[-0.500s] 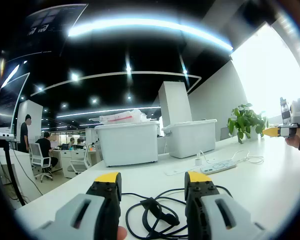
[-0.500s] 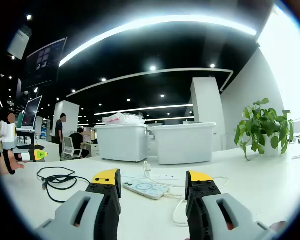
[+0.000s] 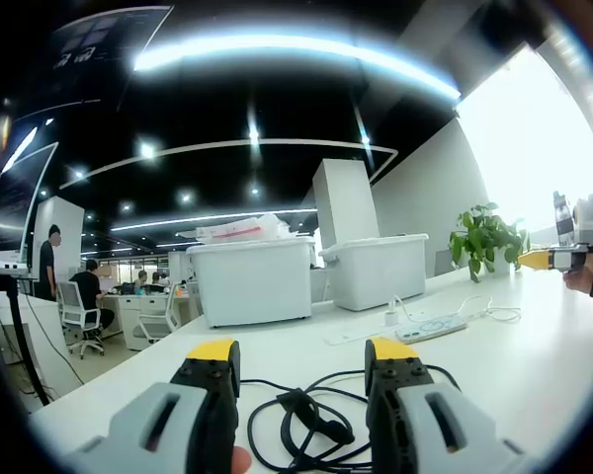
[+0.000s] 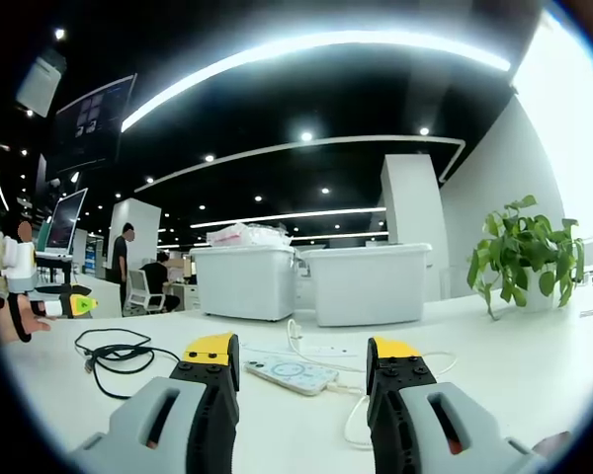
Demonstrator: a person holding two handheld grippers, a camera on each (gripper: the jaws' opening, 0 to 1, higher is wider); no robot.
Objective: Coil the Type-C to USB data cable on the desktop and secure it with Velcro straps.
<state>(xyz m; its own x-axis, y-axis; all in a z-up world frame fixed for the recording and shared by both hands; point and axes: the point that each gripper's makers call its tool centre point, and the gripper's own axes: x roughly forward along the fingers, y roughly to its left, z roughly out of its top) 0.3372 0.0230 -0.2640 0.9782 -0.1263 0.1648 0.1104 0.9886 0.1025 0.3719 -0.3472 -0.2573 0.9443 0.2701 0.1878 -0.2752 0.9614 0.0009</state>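
Observation:
A black data cable (image 3: 311,420) lies in loose loops on the white desktop (image 3: 534,355), right between my left gripper's jaws. My left gripper (image 3: 301,370) is open and holds nothing. In the right gripper view the same black cable (image 4: 114,353) lies at the left on the desk, well away from my right gripper (image 4: 301,367), which is open and empty. The left gripper (image 4: 64,306) appears at that view's left edge, held in a hand. The right gripper (image 3: 558,259) appears at the left gripper view's right edge.
A white power strip (image 4: 292,373) with a white cord (image 4: 361,420) lies on the desk ahead of my right gripper. Two white storage bins (image 3: 255,281) (image 3: 381,272) stand at the back. A potted plant (image 4: 524,257) stands at the right. People sit at desks far left.

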